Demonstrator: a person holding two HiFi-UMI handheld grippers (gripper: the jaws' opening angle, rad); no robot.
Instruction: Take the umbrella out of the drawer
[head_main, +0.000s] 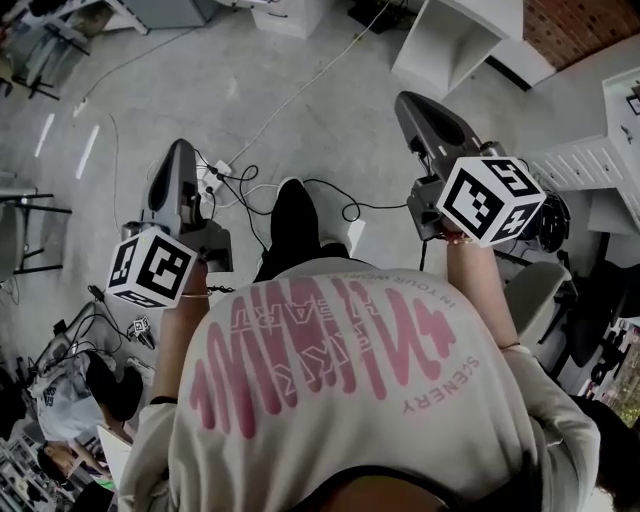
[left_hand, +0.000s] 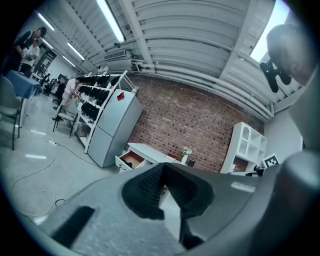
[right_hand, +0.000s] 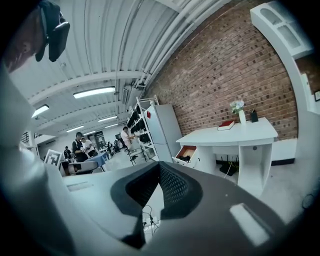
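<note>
The person stands well apart from the white table (right_hand: 227, 134) by the brick wall; its brown-lined open drawer (right_hand: 187, 150) shows a small dark shape (right_hand: 185, 159), probably the umbrella. The grey left gripper (left_hand: 164, 169) and grey right gripper (right_hand: 159, 167) both have their jaws pressed together on nothing. This looks like the approach, and the next move calls for walking over, spreading one pair and reaching in.

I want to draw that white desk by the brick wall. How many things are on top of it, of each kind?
On top of the white desk:
red book: 1
vase of flowers: 1
small dark thing, too small to name: 1
Total: 3
</note>
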